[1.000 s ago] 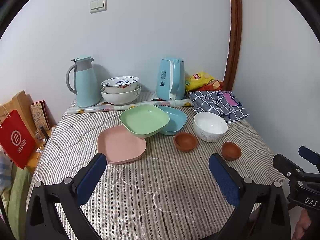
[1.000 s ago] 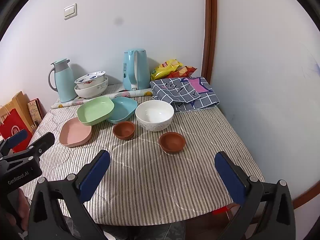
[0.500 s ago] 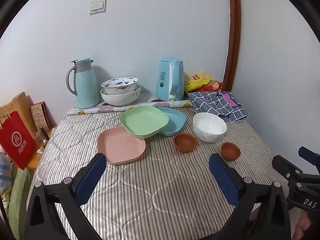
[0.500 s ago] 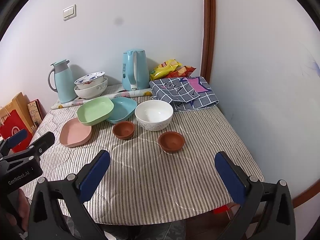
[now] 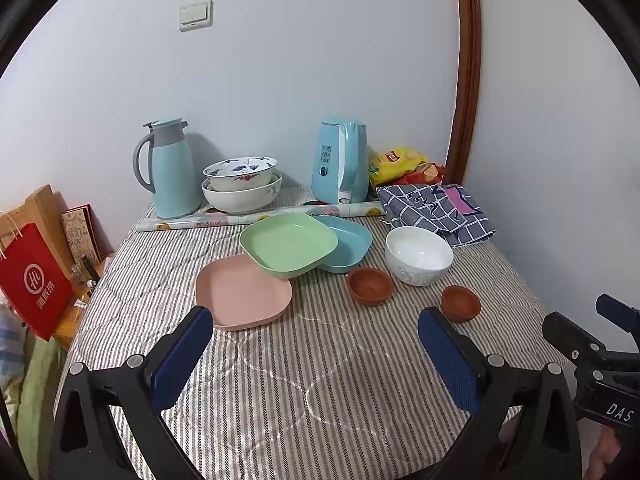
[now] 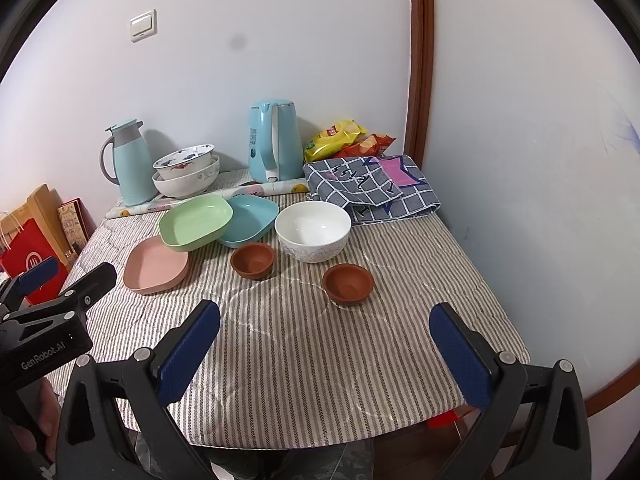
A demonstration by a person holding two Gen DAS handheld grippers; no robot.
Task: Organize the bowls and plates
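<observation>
On the striped table lie a pink plate [image 5: 244, 296], a green plate [image 5: 289, 244] tilted across the pink one and a blue plate [image 5: 348, 242]. Right of them stand a white bowl [image 5: 418, 254] and two small brown bowls [image 5: 369, 285] [image 5: 461, 302]. The right wrist view shows the same pink plate [image 6: 156, 266], green plate [image 6: 196, 221], blue plate [image 6: 252, 220], white bowl [image 6: 313, 236] and brown bowls [image 6: 253, 260] [image 6: 347, 282]. My left gripper [image 5: 316, 346] hovers open over the near table, short of the plates. My right gripper [image 6: 325, 340] is open too, just short of the nearer brown bowl.
At the back stand a teal jug [image 5: 170, 168], two stacked patterned bowls [image 5: 242, 188], a blue kettle [image 5: 342, 162], snack bags [image 5: 400, 162], a rolled sheet [image 5: 256, 216] and a folded checked cloth [image 5: 436, 212]. A red bag [image 5: 34, 284] stands off the left edge. Walls close the back and right.
Both views have shifted only slightly; the dishes sit a touch lower and nearer in frame. Nothing on the table has moved and both grippers stay open.
</observation>
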